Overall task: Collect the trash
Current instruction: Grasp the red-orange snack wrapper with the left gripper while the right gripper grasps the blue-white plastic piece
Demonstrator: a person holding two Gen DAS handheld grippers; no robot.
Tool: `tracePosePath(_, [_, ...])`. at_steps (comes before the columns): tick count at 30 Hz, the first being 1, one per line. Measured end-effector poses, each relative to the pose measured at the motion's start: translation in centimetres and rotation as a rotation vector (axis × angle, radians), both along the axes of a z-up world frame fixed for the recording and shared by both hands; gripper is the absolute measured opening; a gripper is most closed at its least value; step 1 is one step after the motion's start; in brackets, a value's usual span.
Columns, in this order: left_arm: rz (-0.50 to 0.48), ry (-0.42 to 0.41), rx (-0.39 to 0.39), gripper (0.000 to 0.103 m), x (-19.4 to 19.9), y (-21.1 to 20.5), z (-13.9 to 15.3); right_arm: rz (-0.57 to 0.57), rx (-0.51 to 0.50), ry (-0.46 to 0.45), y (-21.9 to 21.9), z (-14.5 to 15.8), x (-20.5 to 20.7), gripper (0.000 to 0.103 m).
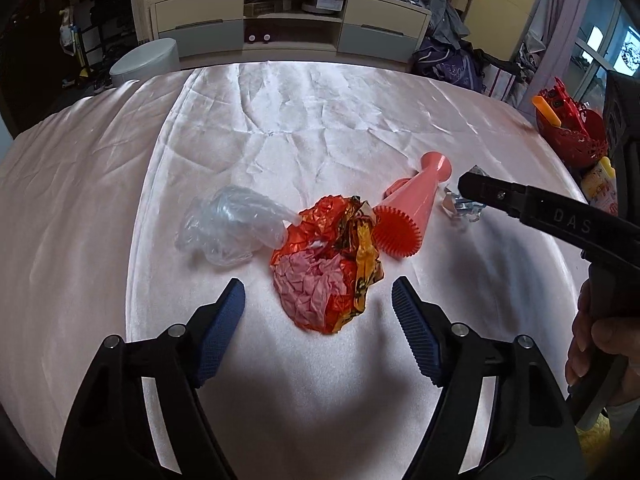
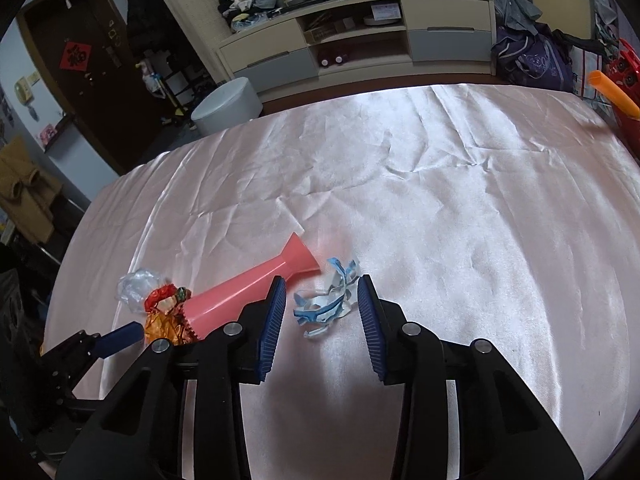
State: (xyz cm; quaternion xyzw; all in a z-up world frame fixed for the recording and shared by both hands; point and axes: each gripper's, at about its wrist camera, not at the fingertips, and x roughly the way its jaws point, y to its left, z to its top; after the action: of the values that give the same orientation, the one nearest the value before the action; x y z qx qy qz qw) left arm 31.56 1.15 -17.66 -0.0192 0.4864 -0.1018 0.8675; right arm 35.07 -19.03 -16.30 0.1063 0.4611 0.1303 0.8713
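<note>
Left wrist view: left gripper [image 1: 318, 304] spread, nothing pinched, crumpled red-gold wrapper [image 1: 326, 264] just ahead between its fingers on the pink satin bench [image 1: 360, 120]. Clear plastic bag [image 1: 234, 226] touches wrapper's left. Pink vase [image 1: 412, 204] lies tipped, long axis diagonal, ribbed base toward camera, flared mouth far-right.

Right wrist view: right gripper [image 2: 322, 308] spread, not pinching, blue-white paper scrap [image 2: 326, 300] between its fingers.
</note>
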Motion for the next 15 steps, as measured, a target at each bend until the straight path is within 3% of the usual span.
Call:
tracePosePath(2, [-0.012,0.006,0.0,0.063,0.5,-0.5,-0.1,0.01,-0.019,0.01,0.3,-0.5,0.2,0.026])
tracePosePath(4, [-0.025,0.017,-0.002,0.052,0.8,-0.8,-0.2,0.016,-0.028,0.011,0.4,-0.9,0.4,0.018])
tracePosePath(5, [-0.028,0.013,0.003,0.051,0.8,-1.0,-0.2,0.021,-0.04,0.006,0.5,-0.8,0.4,0.016])
tracePosePath(9, [-0.055,0.0,0.015,0.045,0.3,-1.4,0.2,0.039,-0.047,-0.004,0.8,-0.5,-0.1,0.015])
tracePosePath(15, [-0.082,0.012,-0.001,0.043,-2.0,-1.5,1.2,0.049,-0.032,-0.014,0.6,0.8,-2.3,0.015])
